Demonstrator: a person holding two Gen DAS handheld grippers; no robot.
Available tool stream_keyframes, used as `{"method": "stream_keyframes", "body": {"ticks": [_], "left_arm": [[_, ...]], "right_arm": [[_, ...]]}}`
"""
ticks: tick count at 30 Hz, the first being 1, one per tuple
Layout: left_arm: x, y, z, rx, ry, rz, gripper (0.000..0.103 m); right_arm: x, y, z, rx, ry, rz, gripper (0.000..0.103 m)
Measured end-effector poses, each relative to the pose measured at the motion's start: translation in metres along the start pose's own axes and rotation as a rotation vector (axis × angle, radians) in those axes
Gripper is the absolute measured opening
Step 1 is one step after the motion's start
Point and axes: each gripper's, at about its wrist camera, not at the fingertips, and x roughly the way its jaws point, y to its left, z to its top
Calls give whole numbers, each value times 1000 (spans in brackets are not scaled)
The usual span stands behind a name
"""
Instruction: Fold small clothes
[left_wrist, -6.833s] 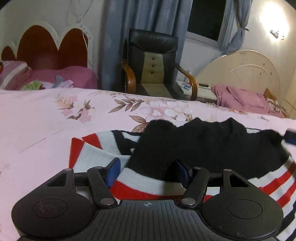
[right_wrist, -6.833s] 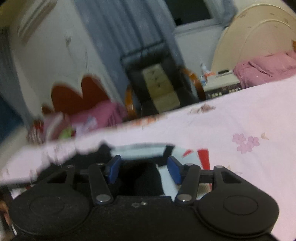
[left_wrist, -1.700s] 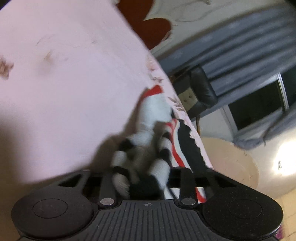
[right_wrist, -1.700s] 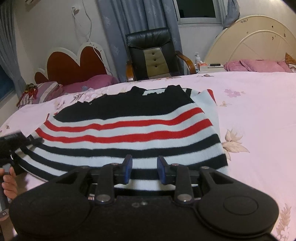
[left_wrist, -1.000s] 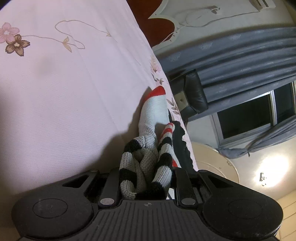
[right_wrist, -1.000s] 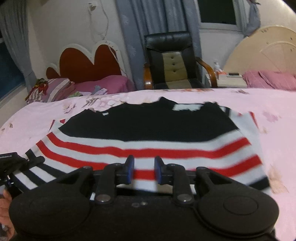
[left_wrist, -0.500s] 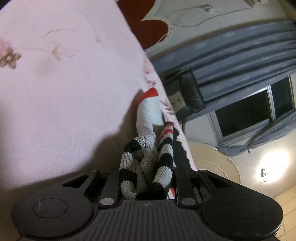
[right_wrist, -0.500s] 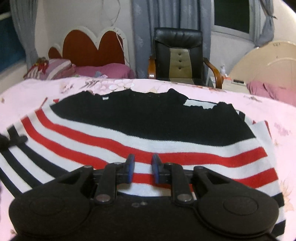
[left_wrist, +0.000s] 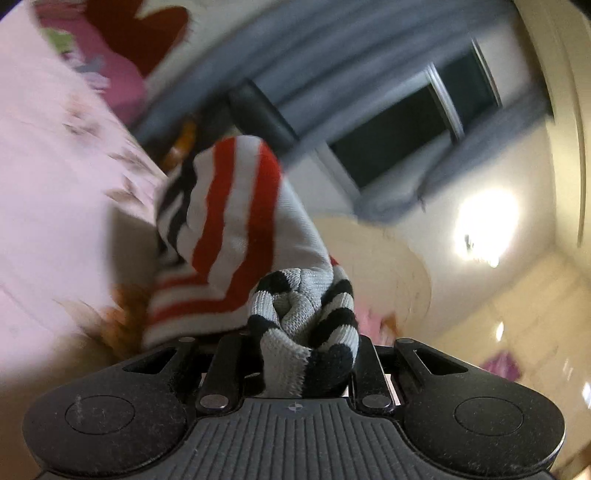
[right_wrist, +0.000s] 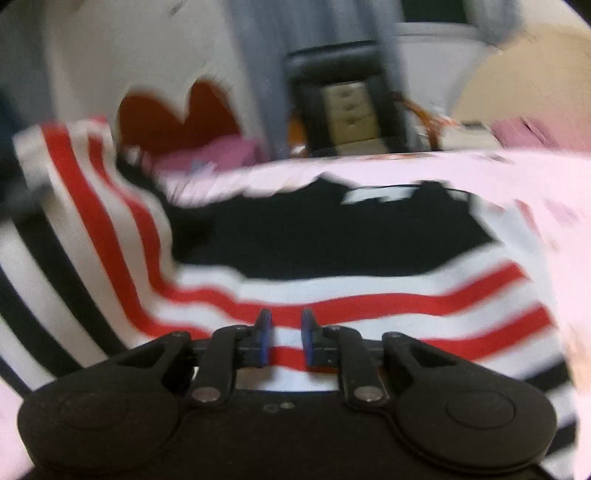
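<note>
Pink floral bedspread (right_wrist: 461, 166), red scalloped headboard (right_wrist: 184, 118), black armchair (right_wrist: 343, 107), grey curtains (left_wrist: 332, 74), dark window (left_wrist: 413, 122), glowing wall lamp (left_wrist: 484, 229)

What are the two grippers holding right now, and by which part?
Left gripper clamps a bunched black-and-white striped edge of the sweater, lifting that side. Right gripper is nearly closed over the hem; its grip cannot be told.
</note>
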Motion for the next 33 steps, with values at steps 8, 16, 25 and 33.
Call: {"method": "stream_keyframes", "body": {"ticks": [8,16,25,33], "left_arm": [[82,-26,-68,146,249,155,22],[-8,-39,-27,189,93,17,52],[-11,53,-8,93,142,289,52],[-5,65,-15,24,92,259,52]], "right_arm": [[-84,-110,4,344,-86,31,23],[-86,-140,-3,541,-10,255,62],[-27,-120,-10,645,172,344,64],[-19,-51,23,86,132,96,17]]}}
